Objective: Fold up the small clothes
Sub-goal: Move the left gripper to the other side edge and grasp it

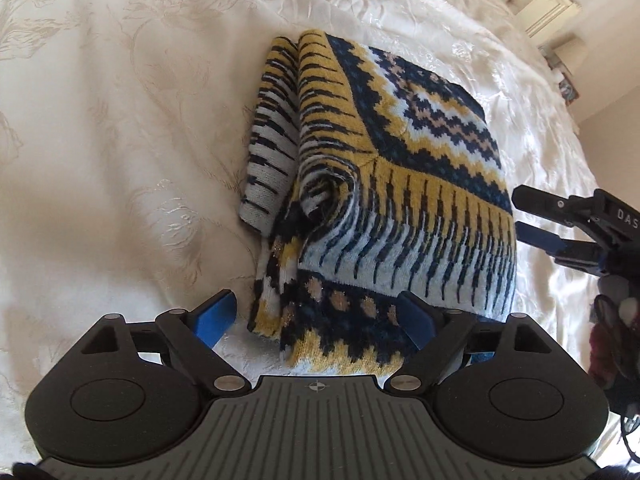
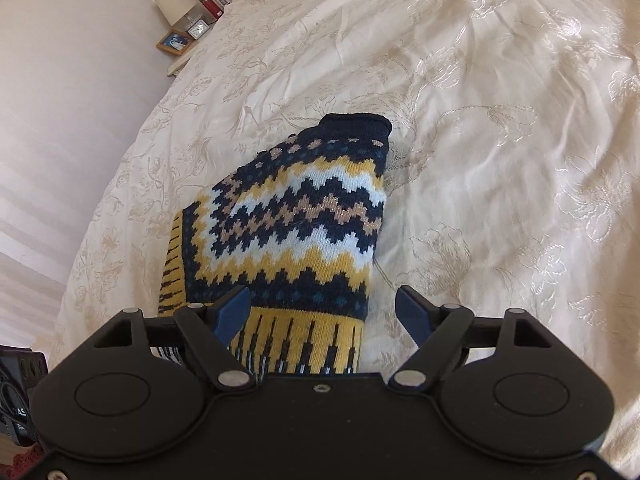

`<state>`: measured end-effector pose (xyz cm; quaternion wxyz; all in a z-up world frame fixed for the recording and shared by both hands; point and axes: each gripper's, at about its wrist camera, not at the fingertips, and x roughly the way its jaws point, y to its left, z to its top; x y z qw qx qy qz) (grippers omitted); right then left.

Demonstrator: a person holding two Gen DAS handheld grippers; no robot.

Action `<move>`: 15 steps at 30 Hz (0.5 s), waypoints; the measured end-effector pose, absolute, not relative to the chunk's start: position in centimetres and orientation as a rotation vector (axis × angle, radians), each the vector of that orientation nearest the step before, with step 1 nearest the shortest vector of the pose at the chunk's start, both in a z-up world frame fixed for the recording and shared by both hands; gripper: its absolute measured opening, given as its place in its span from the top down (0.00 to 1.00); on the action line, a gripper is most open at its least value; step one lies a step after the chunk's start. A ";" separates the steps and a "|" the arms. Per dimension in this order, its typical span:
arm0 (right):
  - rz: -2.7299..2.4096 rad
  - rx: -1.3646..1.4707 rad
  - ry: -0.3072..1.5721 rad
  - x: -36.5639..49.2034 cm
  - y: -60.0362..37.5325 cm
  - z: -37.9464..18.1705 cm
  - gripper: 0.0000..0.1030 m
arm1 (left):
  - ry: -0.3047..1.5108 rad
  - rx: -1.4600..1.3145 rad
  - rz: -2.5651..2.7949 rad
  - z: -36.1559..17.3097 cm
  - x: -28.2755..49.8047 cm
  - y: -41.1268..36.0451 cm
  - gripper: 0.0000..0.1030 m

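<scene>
I see the knitted sweater (image 1: 384,184) lying folded on the bed (image 1: 120,140), a patterned bundle of navy, mustard, pale blue and tan. My left gripper (image 1: 322,316) hangs over its near edge with the jaws released and spread wide; the blue left fingertip (image 1: 218,314) sits over bare bedspread just off the sweater's left edge, and the other one lies over the dark dotted band at the near corner, so the jaws straddle that corner without closing on it. From the left wrist camera the layers show along the left side: a loose striped flap juts out past the main fold, and a rolled lump of knit bulges near the middle of that edge. The far and right edges look straighter. My right gripper (image 2: 324,312) is also released, jaws apart; seen from its own camera it reaches in from the sweater's opposite side, one blue fingertip (image 2: 232,312) over the mustard fringe band and the other over bedspread just beside the sweater's right edge. The navy ribbed collar (image 2: 356,126) ends the garment at the far side in that view. Open embroidered bedspread surrounds the sweater on all sides. A nightstand (image 2: 188,40) with a lamp, a clock and a framed picture stands well apart, past the bed's edge.
</scene>
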<state>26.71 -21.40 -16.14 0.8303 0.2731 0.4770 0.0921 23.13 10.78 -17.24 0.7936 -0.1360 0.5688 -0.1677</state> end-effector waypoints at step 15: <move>0.361 0.678 1.004 31.6 -20.4 -21.3 0.09 | 1.173 -0.207 -0.398 -19.4 25.1 7.8 0.01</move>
